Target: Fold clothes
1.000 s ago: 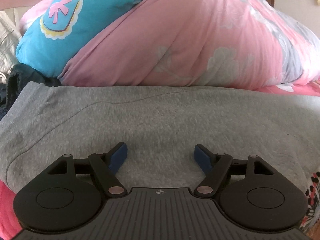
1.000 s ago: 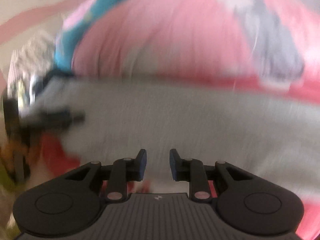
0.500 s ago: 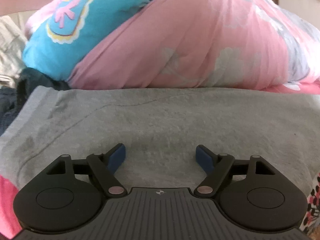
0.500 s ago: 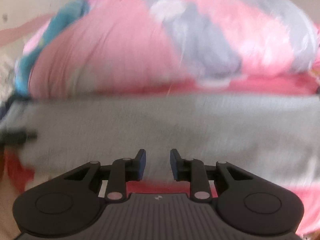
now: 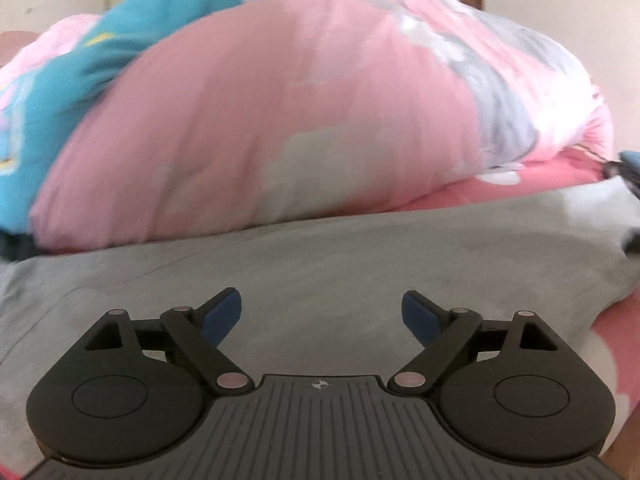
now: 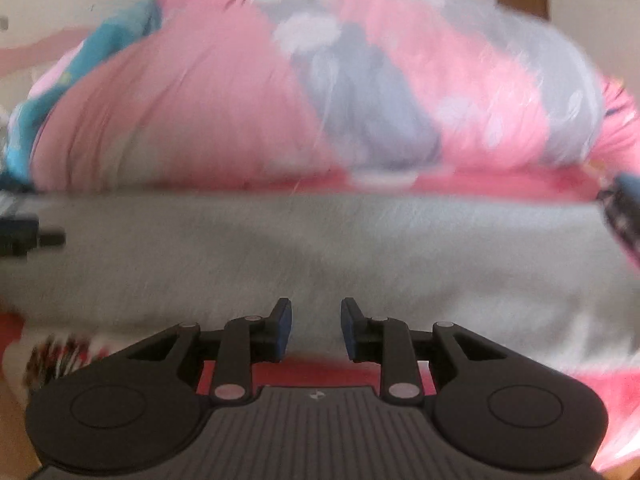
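A grey sweatshirt (image 5: 360,248) lies spread flat on a pink bed, filling the lower half of both views (image 6: 320,248). My left gripper (image 5: 321,312) hovers just above the cloth with its blue-padded fingers wide apart and nothing between them. My right gripper (image 6: 315,322) sits over the near hem of the grey sweatshirt, its fingers a narrow gap apart, holding nothing. The left gripper's black body (image 6: 24,236) shows at the left edge of the right wrist view. Both views are blurred by motion.
A bulky pink, grey and teal duvet (image 5: 280,120) is piled right behind the sweatshirt (image 6: 320,92). Pink patterned bedsheet (image 5: 520,184) shows beyond the cloth's right end and under its near edge (image 6: 312,372). Dark clothing (image 5: 12,244) lies at far left.
Both views have swung to the right along the sweatshirt, so the duvet's grey and pink end now shows. The left fingers stand slightly wider; the right fingers keep the same narrow gap.
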Tool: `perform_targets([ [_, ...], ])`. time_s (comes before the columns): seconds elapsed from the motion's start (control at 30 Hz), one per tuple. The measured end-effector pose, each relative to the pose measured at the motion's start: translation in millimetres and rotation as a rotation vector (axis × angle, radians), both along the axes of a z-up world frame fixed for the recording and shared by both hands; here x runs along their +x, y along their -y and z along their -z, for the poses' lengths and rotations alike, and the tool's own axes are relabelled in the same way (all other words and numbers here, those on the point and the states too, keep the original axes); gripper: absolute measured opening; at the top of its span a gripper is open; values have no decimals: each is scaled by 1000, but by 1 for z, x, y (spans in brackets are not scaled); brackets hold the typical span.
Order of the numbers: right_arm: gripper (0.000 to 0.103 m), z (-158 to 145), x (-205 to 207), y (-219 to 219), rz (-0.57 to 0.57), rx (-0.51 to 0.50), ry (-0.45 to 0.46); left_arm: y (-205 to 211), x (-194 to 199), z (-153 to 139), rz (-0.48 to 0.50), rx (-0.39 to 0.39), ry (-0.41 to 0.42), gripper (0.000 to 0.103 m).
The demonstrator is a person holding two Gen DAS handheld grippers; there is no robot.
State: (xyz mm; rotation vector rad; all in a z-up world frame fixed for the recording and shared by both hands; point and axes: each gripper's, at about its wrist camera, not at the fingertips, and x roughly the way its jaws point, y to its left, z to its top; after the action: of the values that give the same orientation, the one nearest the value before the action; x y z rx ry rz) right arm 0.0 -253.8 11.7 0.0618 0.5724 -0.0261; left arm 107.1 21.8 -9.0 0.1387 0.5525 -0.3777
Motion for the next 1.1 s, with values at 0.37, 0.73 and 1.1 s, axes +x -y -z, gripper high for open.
perform_targets([
  [0.37, 29, -20, 82, 45, -2, 140, -101, 22, 1, 24, 53, 53, -77, 89],
  [0.73, 28, 8, 196, 67, 33, 142, -388, 12, 0, 30, 63, -3, -70, 94],
  [1.1, 28, -29, 150, 27, -121, 125, -381, 5, -1, 34, 78, -30, -56, 95],
])
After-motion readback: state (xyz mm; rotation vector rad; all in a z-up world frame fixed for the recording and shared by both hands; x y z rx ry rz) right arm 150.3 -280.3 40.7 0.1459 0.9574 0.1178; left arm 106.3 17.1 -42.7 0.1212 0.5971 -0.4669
